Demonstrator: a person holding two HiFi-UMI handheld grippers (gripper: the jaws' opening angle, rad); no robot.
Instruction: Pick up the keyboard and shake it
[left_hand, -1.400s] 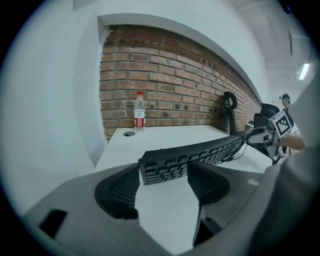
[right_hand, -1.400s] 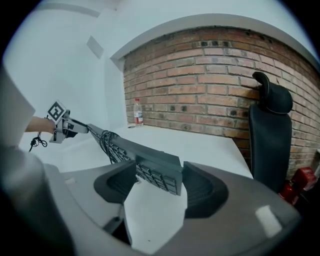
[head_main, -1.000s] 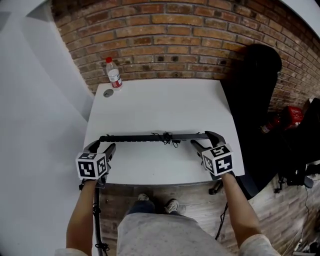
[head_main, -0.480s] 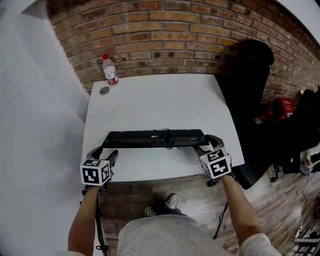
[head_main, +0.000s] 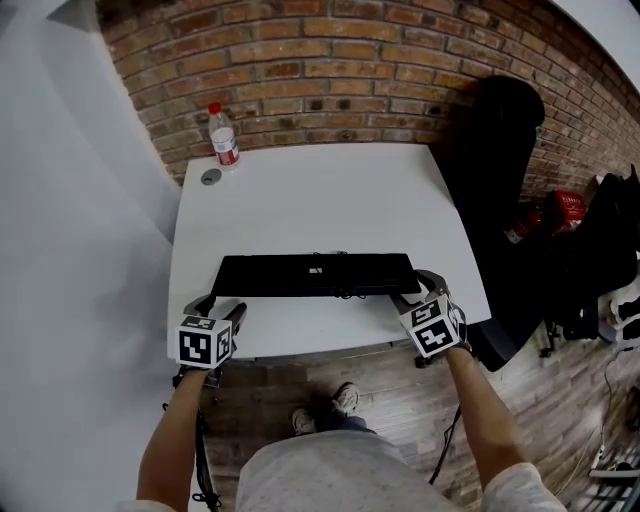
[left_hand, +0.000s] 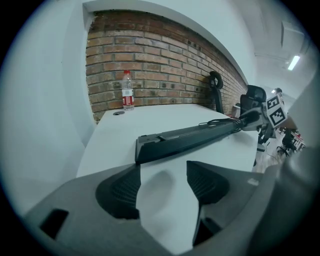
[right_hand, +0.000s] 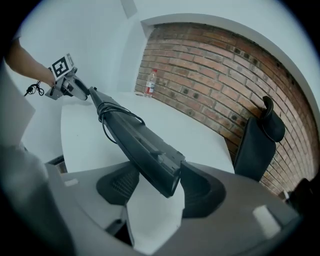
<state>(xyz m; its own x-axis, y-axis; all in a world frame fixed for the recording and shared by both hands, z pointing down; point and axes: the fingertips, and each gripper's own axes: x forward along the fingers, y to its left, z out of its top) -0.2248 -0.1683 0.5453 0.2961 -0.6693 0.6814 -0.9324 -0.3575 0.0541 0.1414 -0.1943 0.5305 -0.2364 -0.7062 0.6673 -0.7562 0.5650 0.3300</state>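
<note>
A black keyboard (head_main: 300, 275) lies flat and crosswise over the white table (head_main: 320, 200), near its front edge. A tangled black cable (head_main: 340, 293) hangs at its middle. My right gripper (head_main: 412, 290) has the keyboard's right end (right_hand: 145, 150) between its jaws. These jaws have just been closing, and the pads (right_hand: 200, 187) now bear on that end, which hangs a little above the tabletop. My left gripper (head_main: 215, 303) sits at the left end. Its jaws (left_hand: 164, 167) stand apart with only table between them, and the keyboard's end (left_hand: 145, 147) lies just past the fingertips.
A water bottle (head_main: 222, 140) and a small grey disc (head_main: 210, 177) stand at the table's back left corner, by the brick wall. A black chair (head_main: 500, 150) stands to the right of the table. The person's shoes (head_main: 325, 410) show below the front edge.
The keyboard has turned from edge-on to flat. Both grippers have sunk with it and drawn closer to the table's front edge.
</note>
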